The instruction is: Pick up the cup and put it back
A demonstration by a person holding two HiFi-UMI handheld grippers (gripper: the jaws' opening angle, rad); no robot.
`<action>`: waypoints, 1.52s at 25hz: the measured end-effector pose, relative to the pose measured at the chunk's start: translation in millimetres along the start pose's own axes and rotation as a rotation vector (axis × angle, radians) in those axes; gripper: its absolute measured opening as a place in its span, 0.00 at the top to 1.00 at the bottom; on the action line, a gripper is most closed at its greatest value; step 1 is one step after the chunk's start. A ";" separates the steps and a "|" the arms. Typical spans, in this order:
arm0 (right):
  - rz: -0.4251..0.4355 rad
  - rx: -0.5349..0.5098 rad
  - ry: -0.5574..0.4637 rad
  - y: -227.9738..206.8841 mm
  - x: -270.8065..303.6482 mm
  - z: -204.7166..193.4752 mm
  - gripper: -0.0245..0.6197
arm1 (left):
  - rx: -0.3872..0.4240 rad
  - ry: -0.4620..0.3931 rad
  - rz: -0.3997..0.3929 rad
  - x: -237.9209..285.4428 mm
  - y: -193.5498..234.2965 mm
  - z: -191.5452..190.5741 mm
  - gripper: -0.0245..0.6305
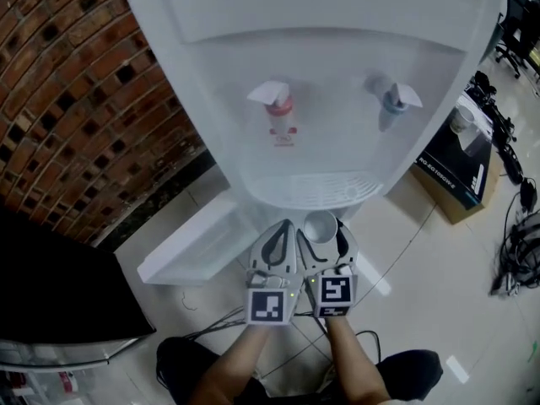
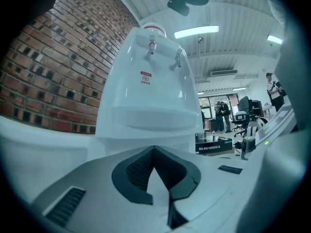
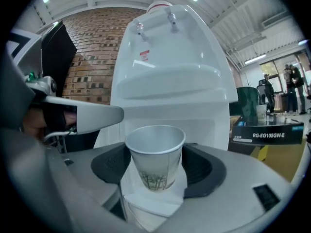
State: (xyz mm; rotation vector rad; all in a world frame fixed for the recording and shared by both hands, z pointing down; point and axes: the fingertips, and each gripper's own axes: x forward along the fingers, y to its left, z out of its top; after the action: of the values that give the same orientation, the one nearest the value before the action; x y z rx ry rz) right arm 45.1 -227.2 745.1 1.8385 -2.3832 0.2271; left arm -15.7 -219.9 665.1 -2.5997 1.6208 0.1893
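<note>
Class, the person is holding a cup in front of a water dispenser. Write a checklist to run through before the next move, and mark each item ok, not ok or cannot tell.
1. Cup gripped between the jaws of the right gripper: ok.
2. Cup upright, mouth up: ok.
3. Cup empty, nothing to spill: cannot tell.
4. Left gripper shut, holding nothing, beside the right one and not touching the cup: ok.
5. Cup apart from the water dispenser, not under either tap: ok.
6. Spot where the cup goes back in view: cannot tell.
</note>
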 end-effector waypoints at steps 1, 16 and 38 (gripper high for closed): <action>-0.005 0.000 -0.001 -3.7 7.6 -8.2 0.44 | 0.006 -0.002 0.000 2.8 1.6 -5.5 0.97; 0.023 -0.067 0.028 -42.6 132.4 -136.5 0.44 | 0.027 0.085 -0.041 -3.9 6.0 -89.2 0.97; -0.003 0.015 0.021 -31.4 72.6 -111.0 0.48 | 0.024 0.146 -0.038 -5.6 8.2 -99.5 0.97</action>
State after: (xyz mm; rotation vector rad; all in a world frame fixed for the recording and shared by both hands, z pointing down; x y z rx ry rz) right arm 57.7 -282.5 869.1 1.8374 -2.3711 0.2636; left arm -18.9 -231.1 764.4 -2.6805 1.6042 -0.0236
